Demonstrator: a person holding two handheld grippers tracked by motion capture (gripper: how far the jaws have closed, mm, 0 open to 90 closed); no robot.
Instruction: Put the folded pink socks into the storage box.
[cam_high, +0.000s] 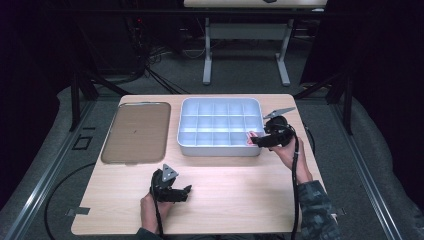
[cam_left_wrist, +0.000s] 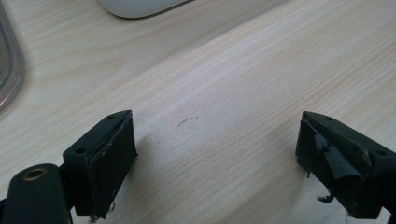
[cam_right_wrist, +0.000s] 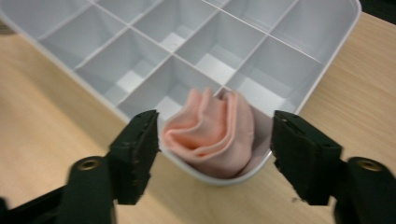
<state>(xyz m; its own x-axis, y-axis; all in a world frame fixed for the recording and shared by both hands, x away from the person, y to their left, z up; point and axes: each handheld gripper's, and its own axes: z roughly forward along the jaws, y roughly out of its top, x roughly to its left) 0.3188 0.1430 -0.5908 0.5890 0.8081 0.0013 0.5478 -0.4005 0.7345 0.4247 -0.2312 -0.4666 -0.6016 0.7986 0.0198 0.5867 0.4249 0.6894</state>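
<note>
While the right gripper (cam_right_wrist: 212, 140) hung over the near right corner of the box (cam_high: 220, 150), its jaws stood spread either side of a folded pink cloth (cam_right_wrist: 212, 135), with a gap showing at least on one side. The cloth sat rolled in the corner cell, its folds rising slightly above the rim. To finish the step well, I judged, the gripper needed to back straight off and upward, jaws kept wide, so neither pad caught a fold and dragged the cloth out. A soft roll like that would likely spring loose; a light press down might have helped. The left gripper (cam_left_wrist: 212, 163) rested low over the bare table (cam_left_wrist: 224, 84), jaws spread with nothing between them, near the flat tray (cam_high: 136, 132).
</note>
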